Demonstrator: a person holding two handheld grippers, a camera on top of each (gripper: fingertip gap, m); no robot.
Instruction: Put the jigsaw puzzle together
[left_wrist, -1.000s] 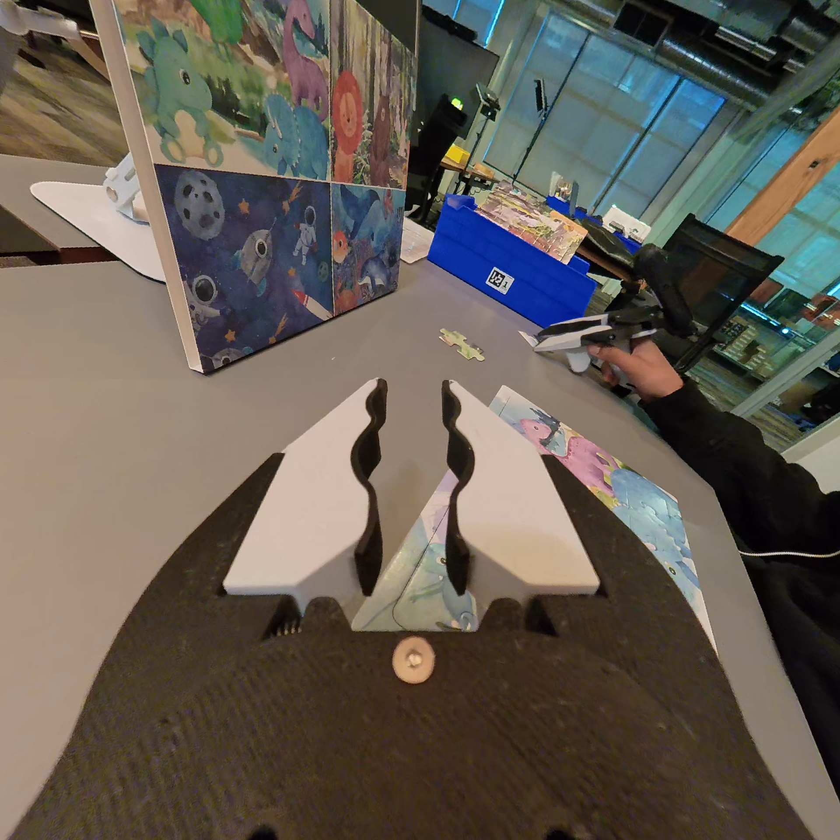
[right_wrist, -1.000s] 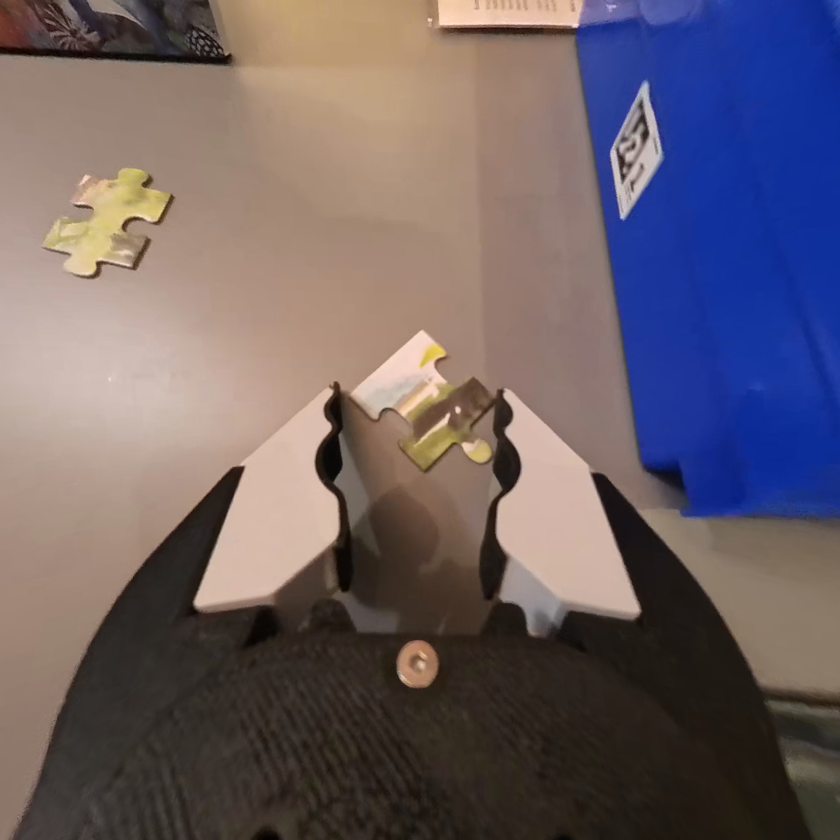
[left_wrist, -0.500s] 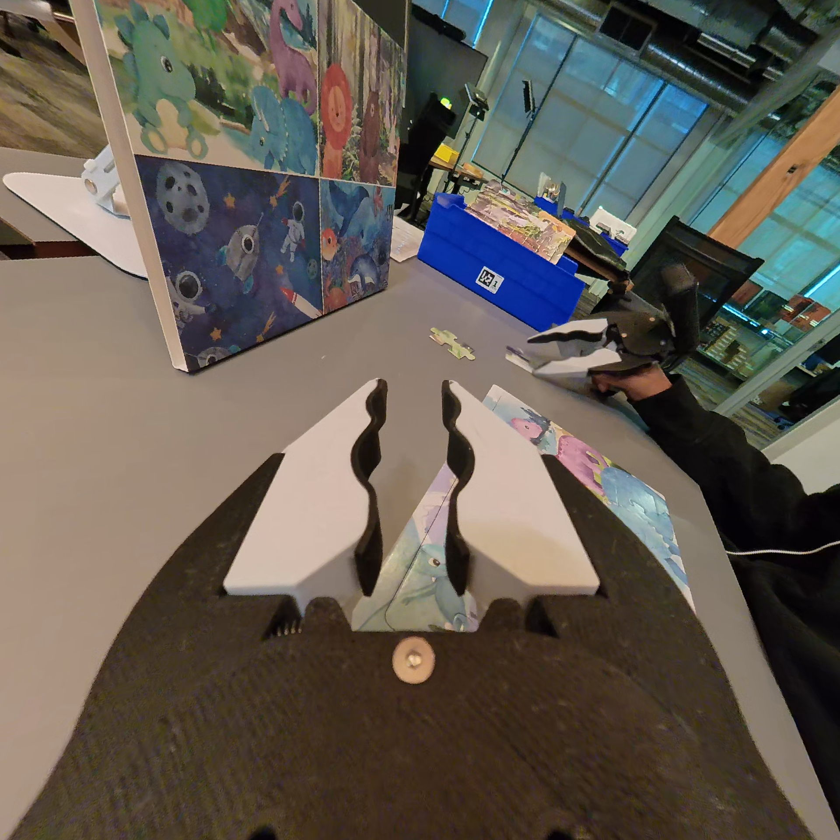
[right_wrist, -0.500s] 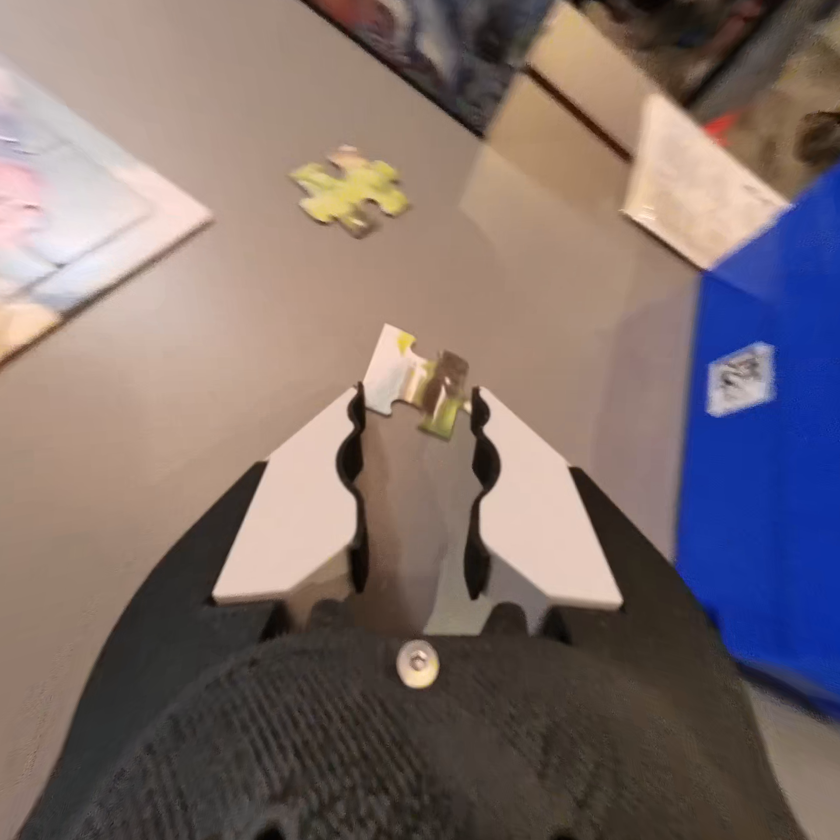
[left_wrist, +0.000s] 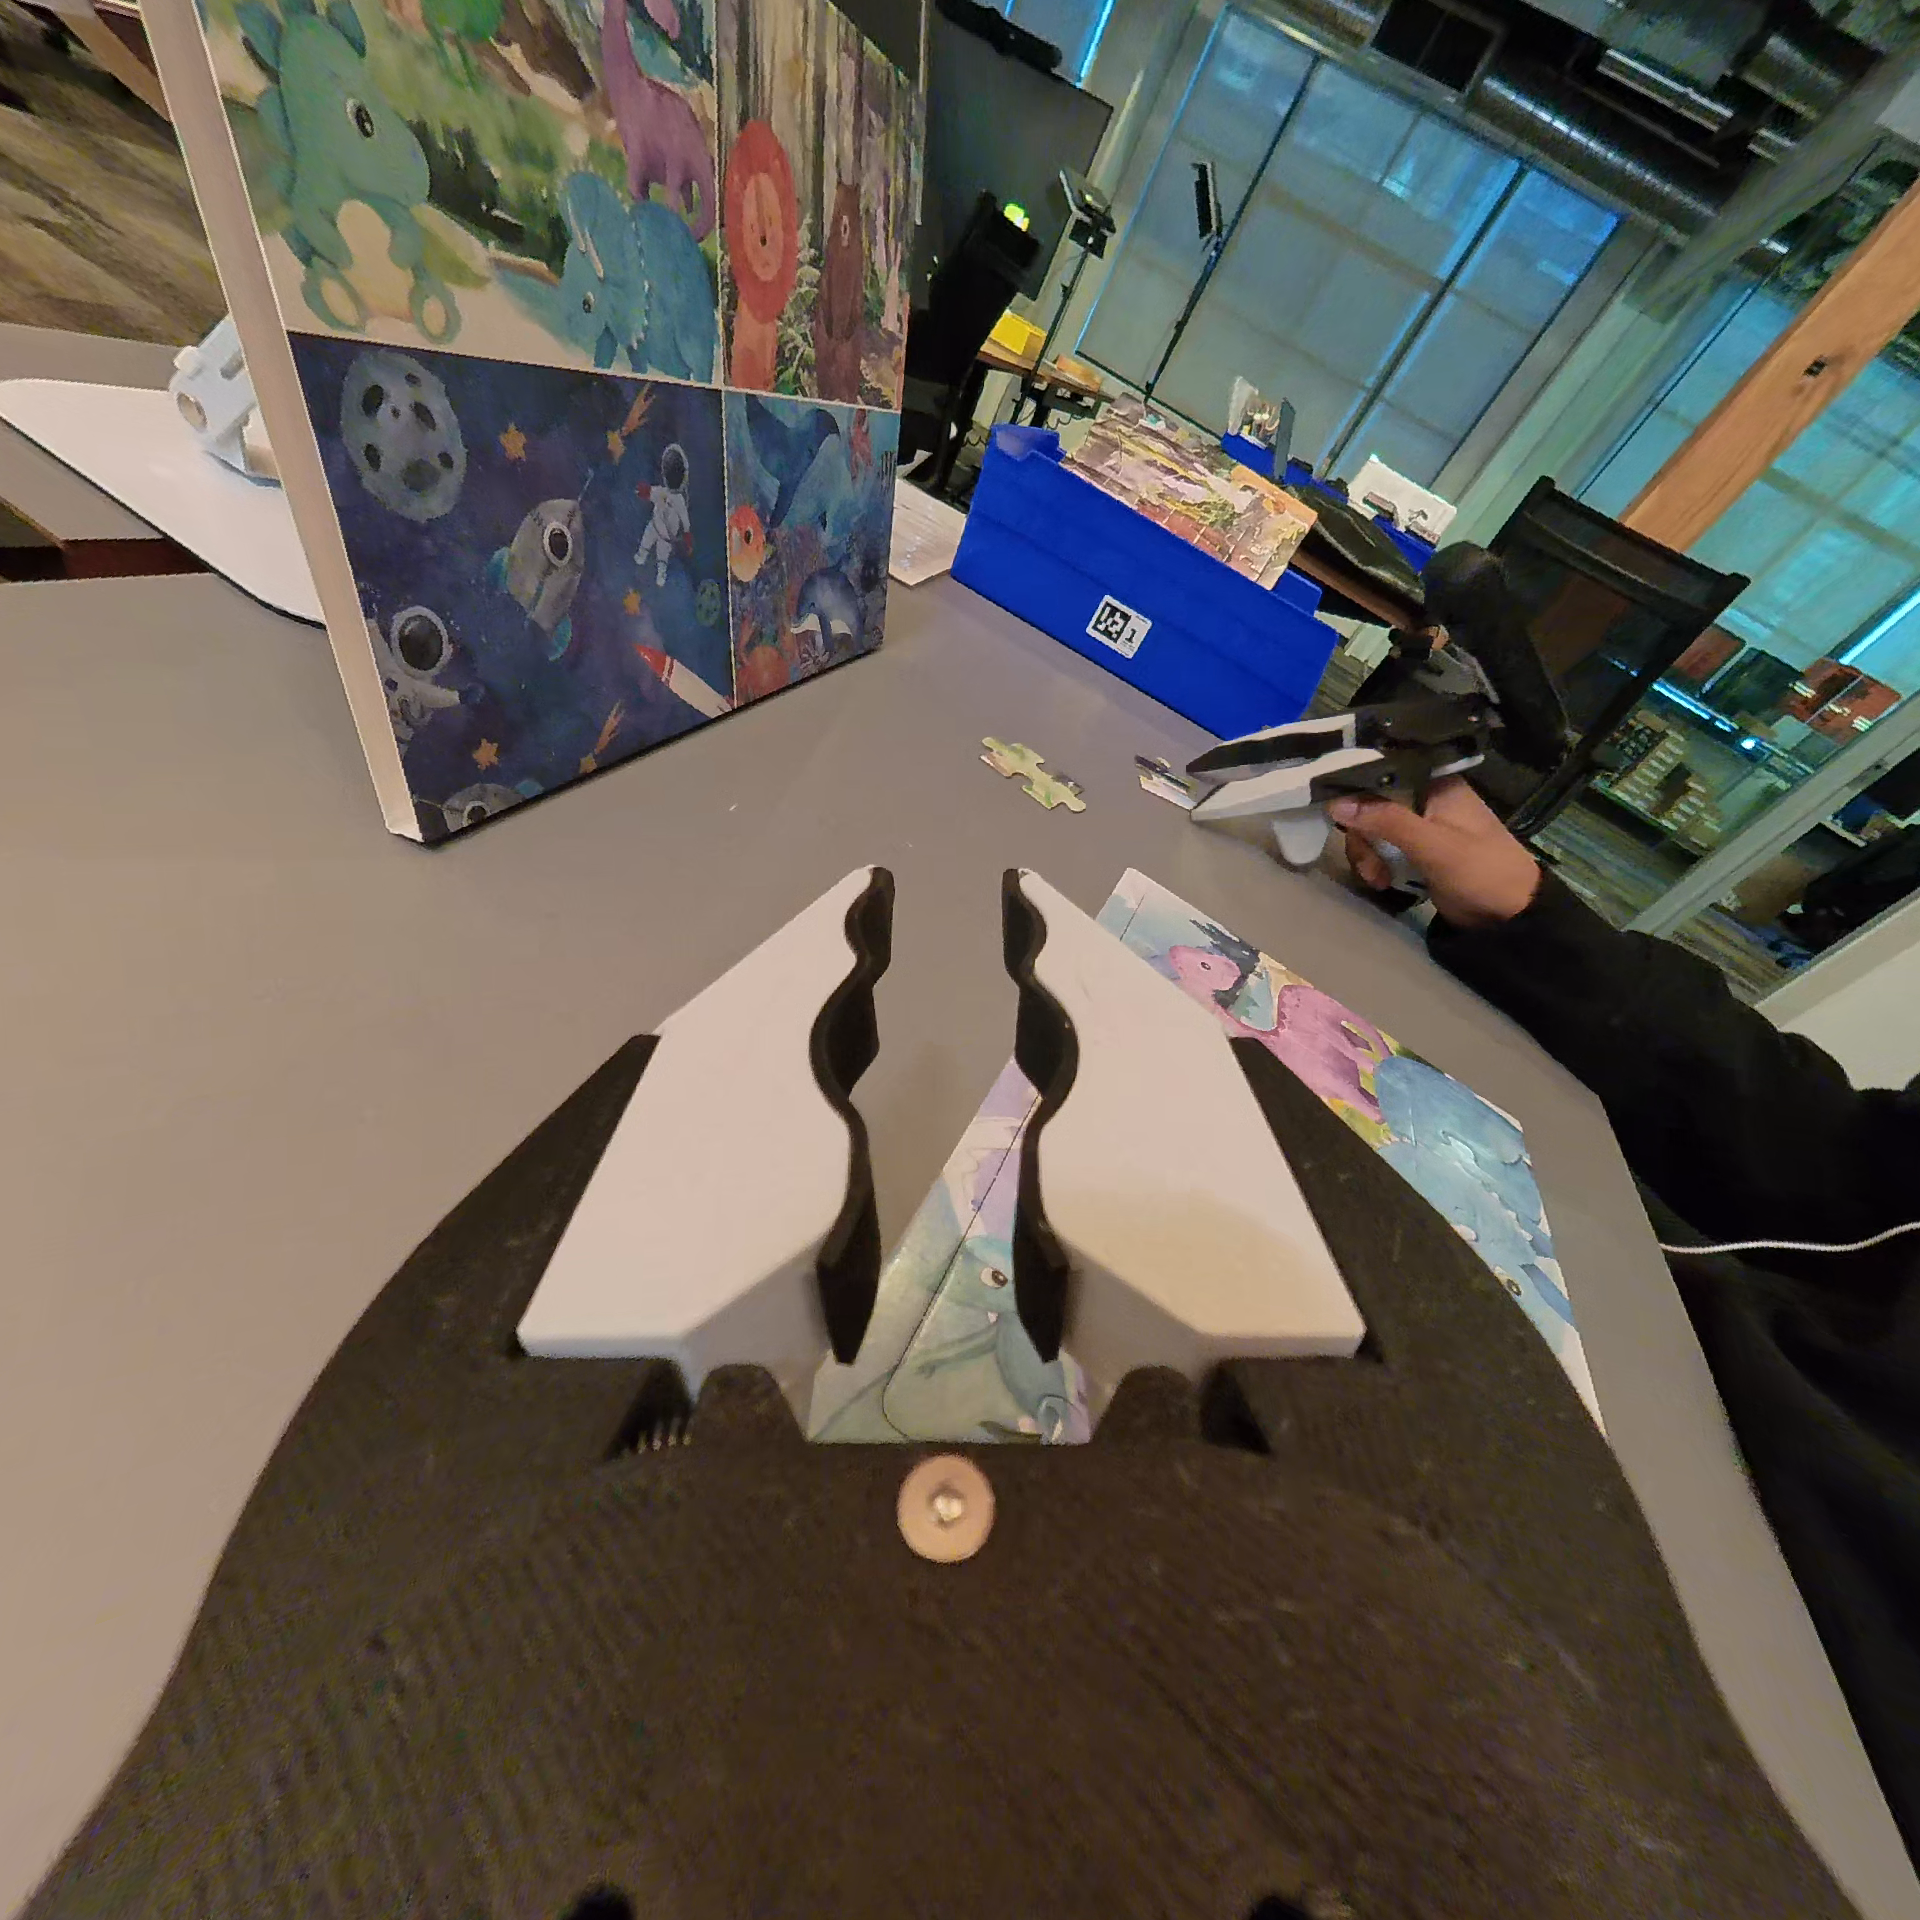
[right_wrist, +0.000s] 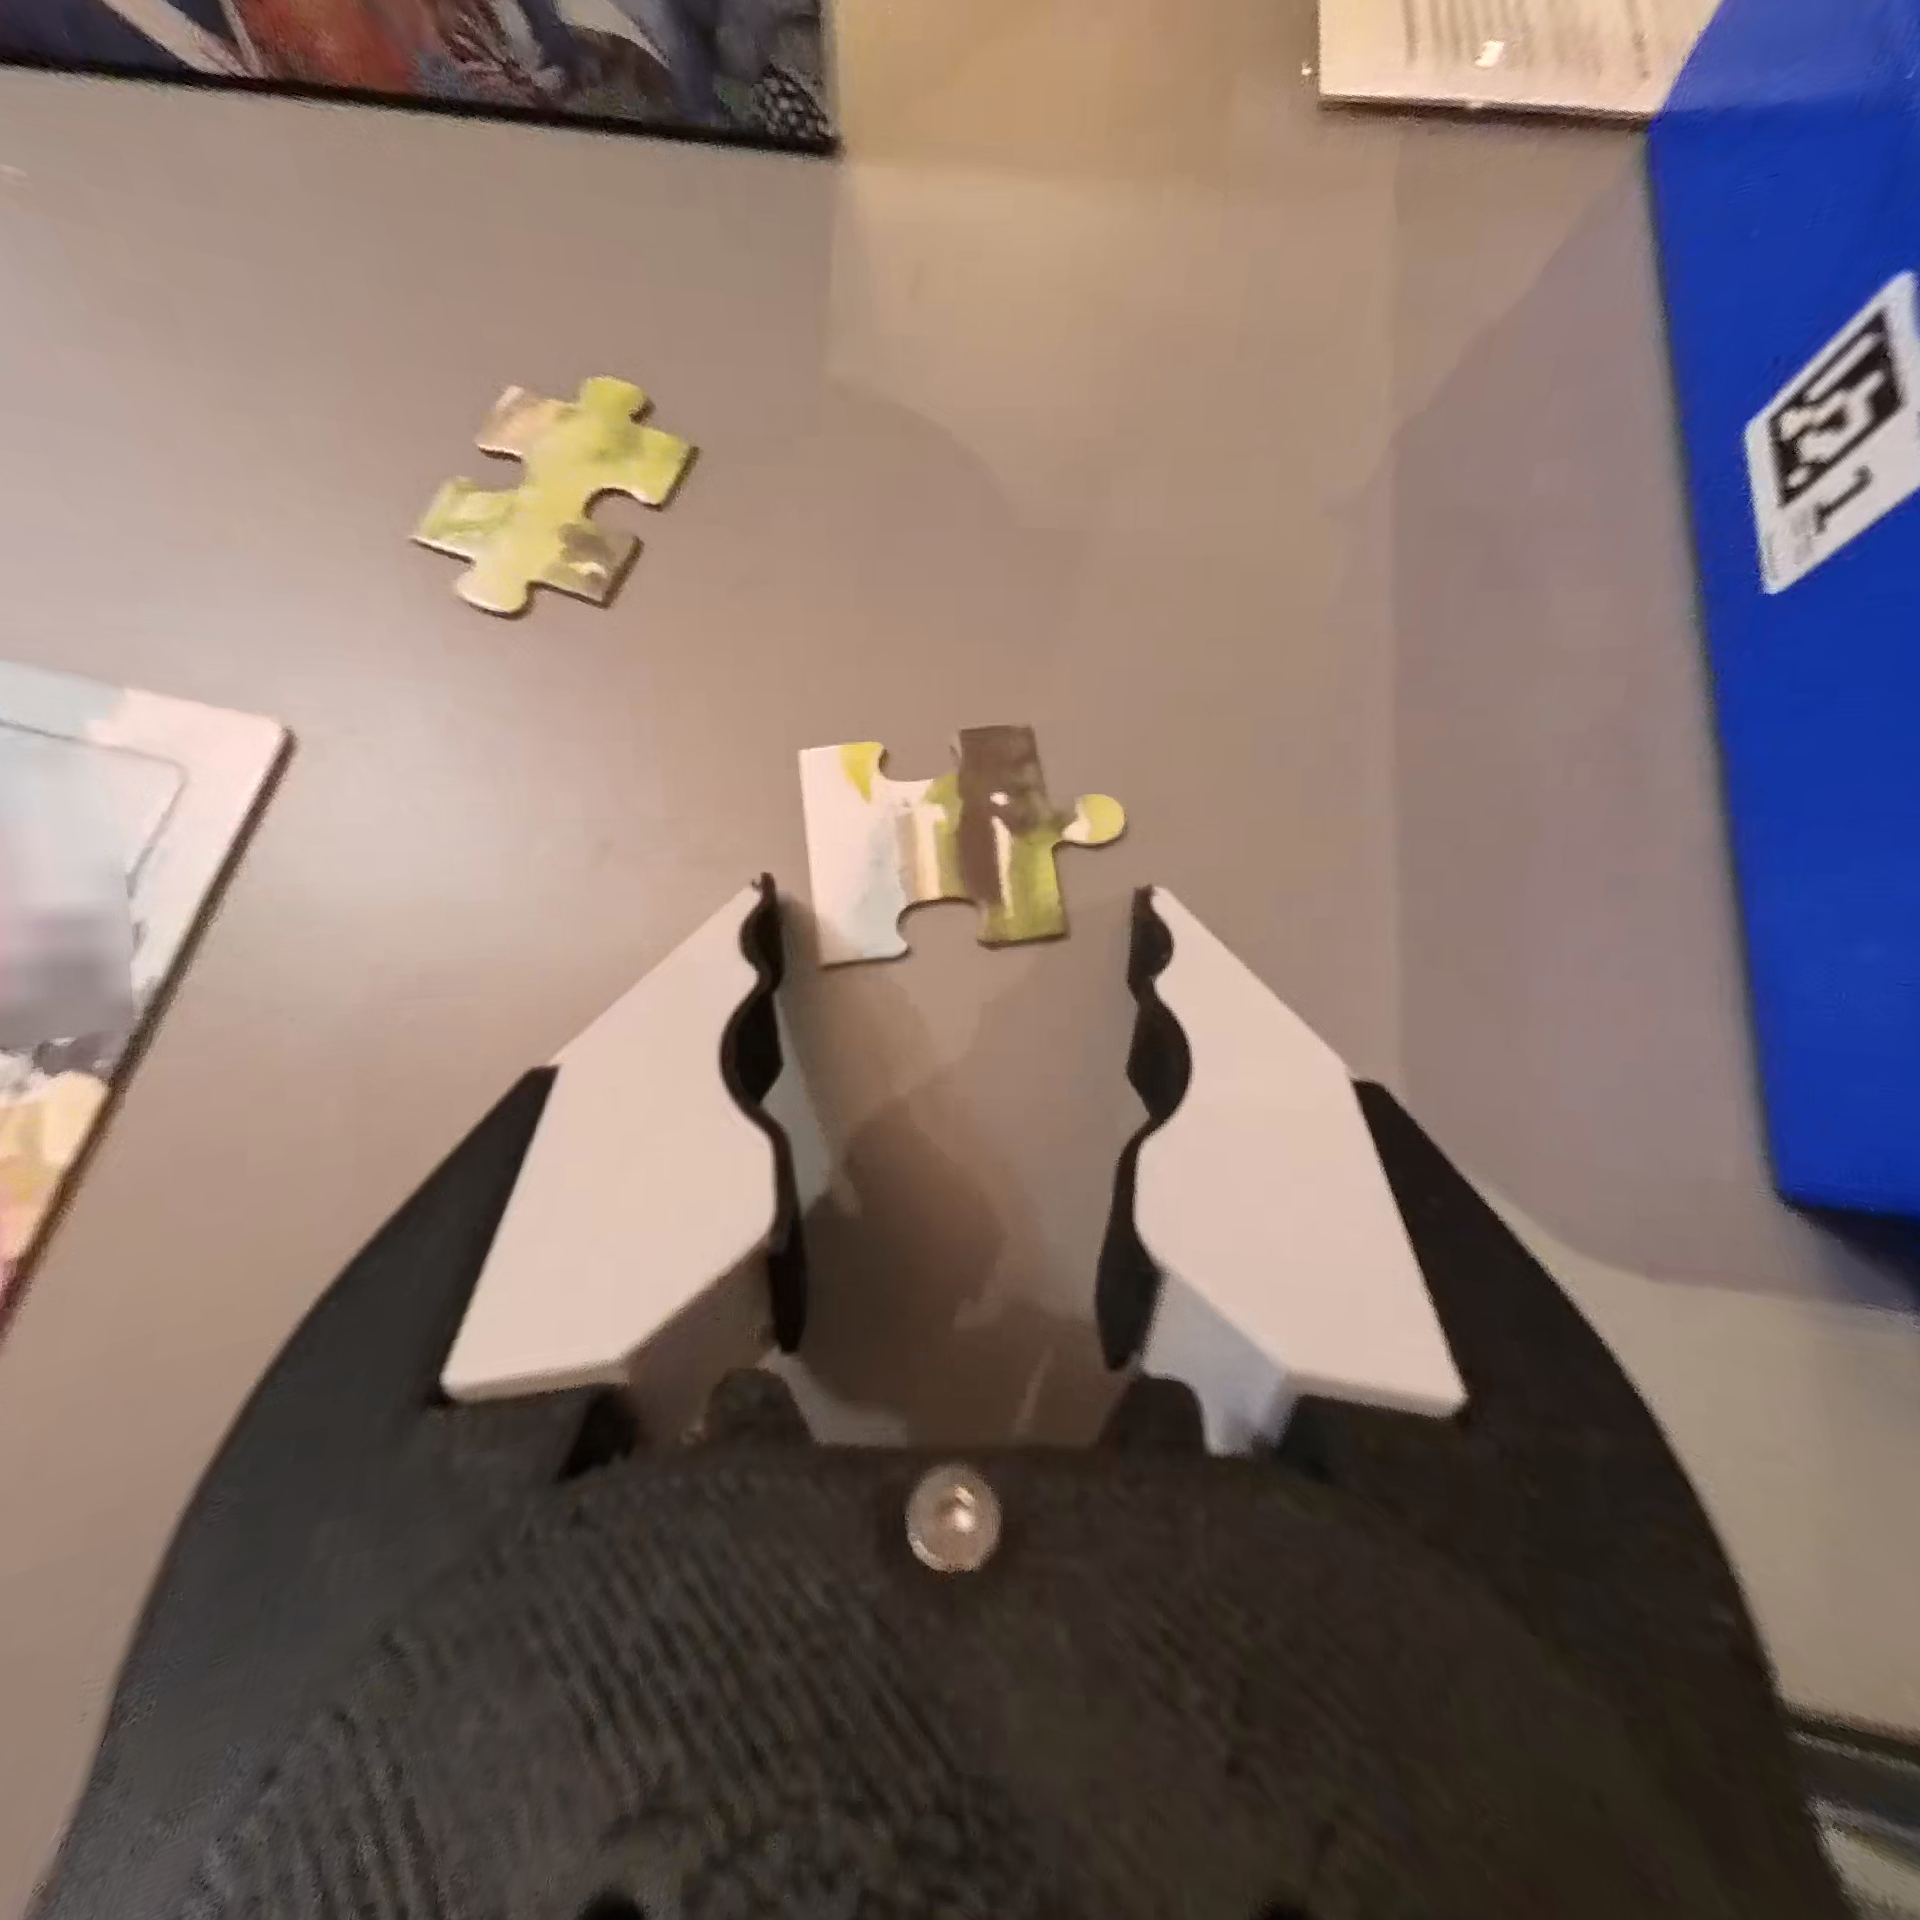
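Observation:
The partly assembled dinosaur puzzle (left_wrist: 1351, 1070) lies flat on the grey table; its corner shows at the left of the right wrist view (right_wrist: 94, 862). My left gripper (left_wrist: 948, 878) hovers over its near left edge, jaws a little apart and empty. My right gripper (right_wrist: 953, 888) is open. A white and green piece (right_wrist: 935, 852) lies on the table just ahead of its tips, apart from both. A second, green piece (right_wrist: 556, 499) lies loose farther left. The left wrist view also shows the right gripper (left_wrist: 1193, 792), the white and green piece (left_wrist: 1158, 779) and the green piece (left_wrist: 1034, 774).
The puzzle box (left_wrist: 582, 416) stands upright at the back left. A blue bin (right_wrist: 1808, 520) sits close on the right of the right gripper, with a paper sheet (right_wrist: 1486, 52) behind it. A person's sleeve (left_wrist: 1714, 1091) crosses the right side. My right fingertips sit around 40 cm from my left ones.
My right gripper had closed around the white and green piece and turned with it; now it is open wide and the piece lies free on the table. The left gripper has barely moved.

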